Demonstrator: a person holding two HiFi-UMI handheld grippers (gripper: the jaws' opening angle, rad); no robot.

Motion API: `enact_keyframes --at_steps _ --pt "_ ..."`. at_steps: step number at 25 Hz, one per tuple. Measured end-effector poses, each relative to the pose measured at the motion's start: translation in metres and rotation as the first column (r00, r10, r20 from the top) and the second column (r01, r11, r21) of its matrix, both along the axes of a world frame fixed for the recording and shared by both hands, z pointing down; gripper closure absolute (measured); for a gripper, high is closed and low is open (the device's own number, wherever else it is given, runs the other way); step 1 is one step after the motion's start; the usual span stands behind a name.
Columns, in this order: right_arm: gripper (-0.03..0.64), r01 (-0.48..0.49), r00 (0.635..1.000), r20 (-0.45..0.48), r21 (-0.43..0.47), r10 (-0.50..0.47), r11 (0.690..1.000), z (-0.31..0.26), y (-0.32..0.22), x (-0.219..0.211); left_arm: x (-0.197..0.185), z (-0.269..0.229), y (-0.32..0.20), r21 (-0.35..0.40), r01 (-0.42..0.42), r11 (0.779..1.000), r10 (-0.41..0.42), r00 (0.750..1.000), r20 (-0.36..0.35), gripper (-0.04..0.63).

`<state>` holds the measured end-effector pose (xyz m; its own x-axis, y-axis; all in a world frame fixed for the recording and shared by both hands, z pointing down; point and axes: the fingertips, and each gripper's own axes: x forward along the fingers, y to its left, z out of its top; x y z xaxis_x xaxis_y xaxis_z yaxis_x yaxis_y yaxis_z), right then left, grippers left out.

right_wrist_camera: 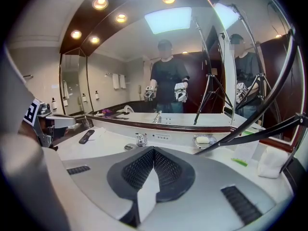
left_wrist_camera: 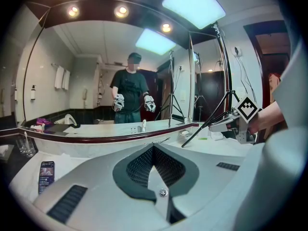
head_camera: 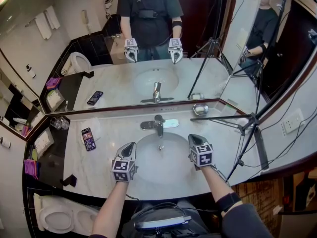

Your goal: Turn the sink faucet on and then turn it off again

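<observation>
**A:** Where is the faucet?

**B:** The faucet [head_camera: 158, 125] stands at the back rim of the basin [head_camera: 163, 166], ahead of both claws and between them. Neither claw touches it. In the right gripper view, the faucet [right_wrist_camera: 140, 139] sits just beyond the tips and a little to their left.

**A:** And how are the claws set?

**B:** The left claw [head_camera: 131, 145] is pressed together with nothing between its jaws. Its own view shows the pads meeting at the tip [left_wrist_camera: 153, 146]. The right claw [head_camera: 192, 137] is also pressed together and empty, and its pads meet in its own view [right_wrist_camera: 153, 149]. Each hovers over its own side of the basin, and both are tilted slightly downward toward the mirror [head_camera: 148, 43].

**A:** What's around them?

**B:** A phone [head_camera: 88, 139] lies flat on the marble desk [head_camera: 99, 175], off to the left of the left claw. A soap dish [head_camera: 200, 109] sits beyond the right claw, close to the mirror. A black tripod leg [head_camera: 223, 118] crosses the desk ahead and to the right of the right claw. The mirror shows a person holding both claws up side by side.
</observation>
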<state>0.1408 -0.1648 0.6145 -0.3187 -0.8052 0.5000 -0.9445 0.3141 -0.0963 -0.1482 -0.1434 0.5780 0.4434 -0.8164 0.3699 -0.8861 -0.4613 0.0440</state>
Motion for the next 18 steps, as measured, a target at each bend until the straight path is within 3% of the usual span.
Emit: enact_keyframes --at_steps 5,11,14,18 --pt "0.595 0.070 0.981 -0.184 0.034 -0.063 0.997 -0.004 -0.009 -0.010 0.000 0.003 -0.002 -0.007 0.005 1.000 -0.005 1.000 -0.002 0.595" --pt "0.564 0.210 0.904 -0.392 0.060 -0.170 0.976 0.010 -0.036 -0.030 -0.004 0.004 -0.007 -0.006 0.017 1.000 -0.017 1.000 0.003 0.595" --pt "0.532 0.328 0.808 -0.535 0.062 -0.246 0.943 0.010 -0.053 -0.048 -0.007 0.007 -0.008 -0.010 0.023 1.000 -0.023 1.000 0.006 0.595" --pt "0.454 0.520 0.594 -0.724 0.014 -0.350 0.854 0.014 -0.075 -0.078 -0.009 0.010 -0.008 -0.015 0.030 0.999 -0.030 0.999 0.012 0.595"
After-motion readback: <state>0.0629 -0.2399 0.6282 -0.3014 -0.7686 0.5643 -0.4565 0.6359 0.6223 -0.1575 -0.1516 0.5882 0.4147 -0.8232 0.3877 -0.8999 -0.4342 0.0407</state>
